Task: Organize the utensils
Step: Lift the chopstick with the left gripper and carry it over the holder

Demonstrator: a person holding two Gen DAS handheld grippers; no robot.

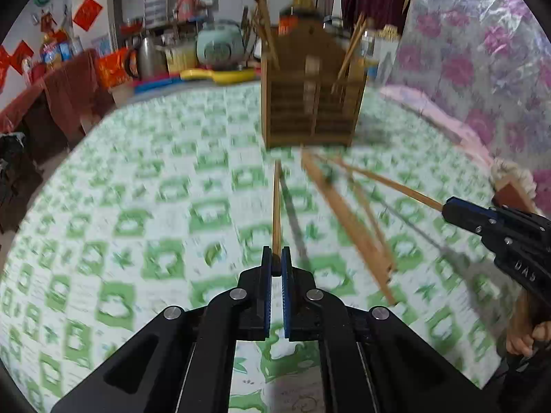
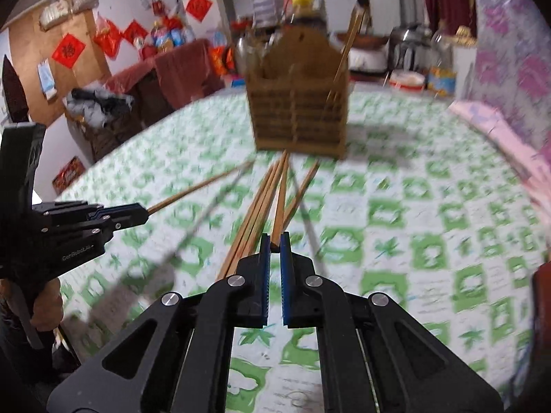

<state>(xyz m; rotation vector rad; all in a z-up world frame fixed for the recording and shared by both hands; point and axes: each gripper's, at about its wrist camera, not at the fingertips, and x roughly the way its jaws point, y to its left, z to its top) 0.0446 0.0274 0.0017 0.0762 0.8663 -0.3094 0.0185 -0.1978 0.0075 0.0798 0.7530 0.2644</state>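
A wooden slatted utensil holder [image 1: 310, 103] [image 2: 299, 113] stands upright on the green-and-white tablecloth [image 1: 137, 206], with a few chopsticks sticking out of it. My left gripper [image 1: 276, 256] [image 2: 146, 214] is shut on one wooden chopstick [image 1: 276, 199] [image 2: 199, 186] that points toward the holder. My right gripper [image 2: 274, 242] [image 1: 443, 208] is likewise shut on a single chopstick [image 2: 280, 196] [image 1: 385, 181]. Several loose chopsticks [image 1: 347, 220] [image 2: 253, 213] lie in a bundle on the cloth between the two grippers, in front of the holder. Both views are motion-blurred.
Behind the holder the far table edge is crowded: a metal kettle [image 1: 148, 55], a pale green cooker [image 1: 218, 46], bottles and a yellow tray [image 1: 220, 75]. A pink floral plastic sheet [image 1: 482, 69] hangs at the right. Red-brown covered furniture [image 1: 65, 96] stands left.
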